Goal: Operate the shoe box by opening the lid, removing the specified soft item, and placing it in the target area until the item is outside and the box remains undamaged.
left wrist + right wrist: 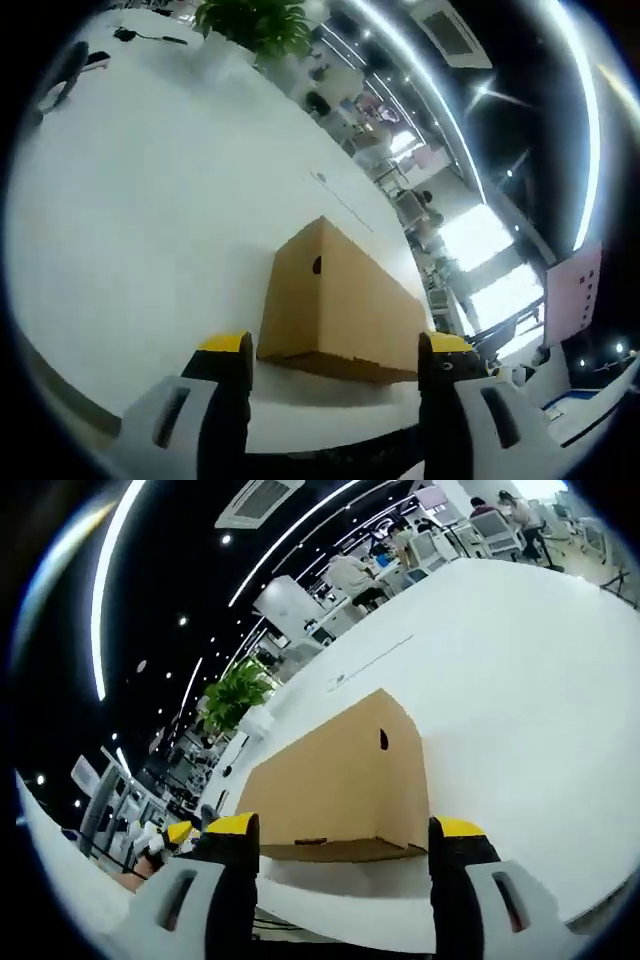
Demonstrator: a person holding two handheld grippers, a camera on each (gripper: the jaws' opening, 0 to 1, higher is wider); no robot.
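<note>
Shoe box [340,305] sits lid-closed on white tabletop [150,220], near its front edge. Plain brown cardboard w/ small round hole in one end face. Long axis runs across between the two tools; holed end faces away in both views. Left tool [335,360]: jaws apart, nothing held, short of box. Right tool [345,840]: jaws apart, nothing held, just short of box's long side. Potted plant [255,25] at tabletop's far end.
</note>
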